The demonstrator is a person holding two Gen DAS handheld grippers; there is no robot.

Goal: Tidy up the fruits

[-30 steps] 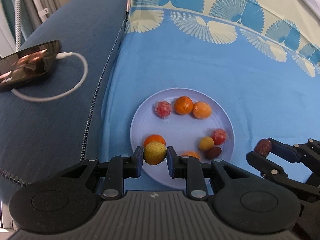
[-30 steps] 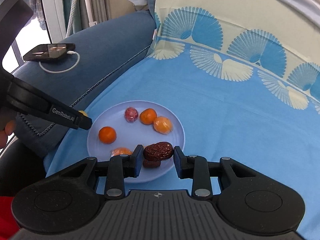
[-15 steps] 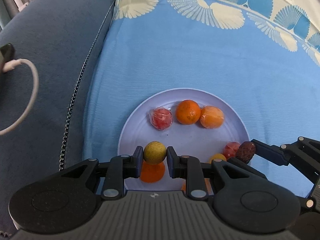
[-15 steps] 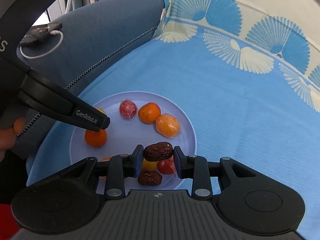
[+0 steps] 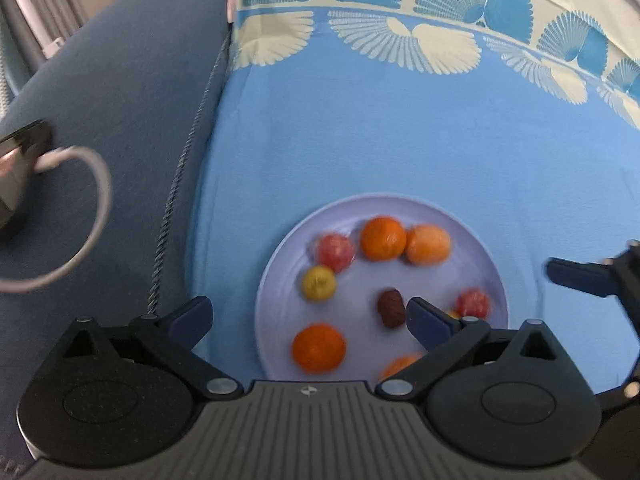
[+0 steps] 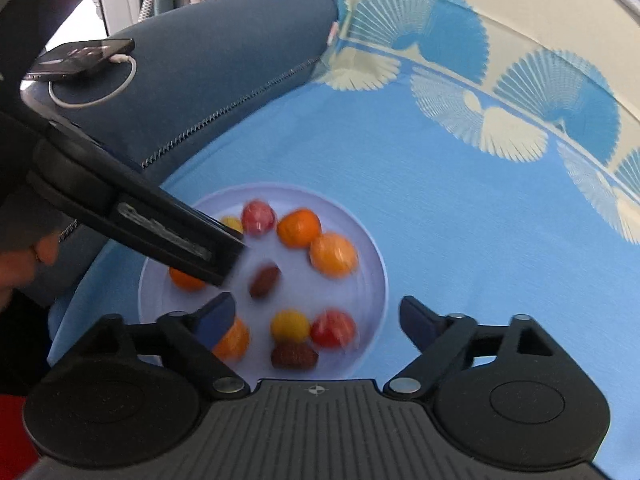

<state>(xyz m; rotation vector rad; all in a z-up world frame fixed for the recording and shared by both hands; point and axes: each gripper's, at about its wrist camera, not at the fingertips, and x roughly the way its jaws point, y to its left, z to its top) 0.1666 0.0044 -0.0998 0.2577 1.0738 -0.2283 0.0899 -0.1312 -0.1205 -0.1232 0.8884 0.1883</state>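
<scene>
Left gripper (image 5: pixel 308 316) and right gripper (image 6: pixel 316 316): jaws opening, nothing between them. Round smooth lilac plate (image 6: pixel 372 280) on blue cloth (image 6: pixel 460 220) holds glossy round fruits, 2 wrinkled dark dates (image 6: pixel 264 280). Beyond, phone (image 6: pixel 84 56) on sofa arm.

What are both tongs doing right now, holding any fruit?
Left tongs: opening, empty, over the plate.
Right tongs: opening, empty, over it too.

One plate (image 6: pixel 372 280), four orange fruits (image 6: pixel 299 227), two red (image 6: pixel 333 329), two yellow (image 6: pixel 290 325), seemingly two brown dates (image 6: pixel 264 280).
</scene>
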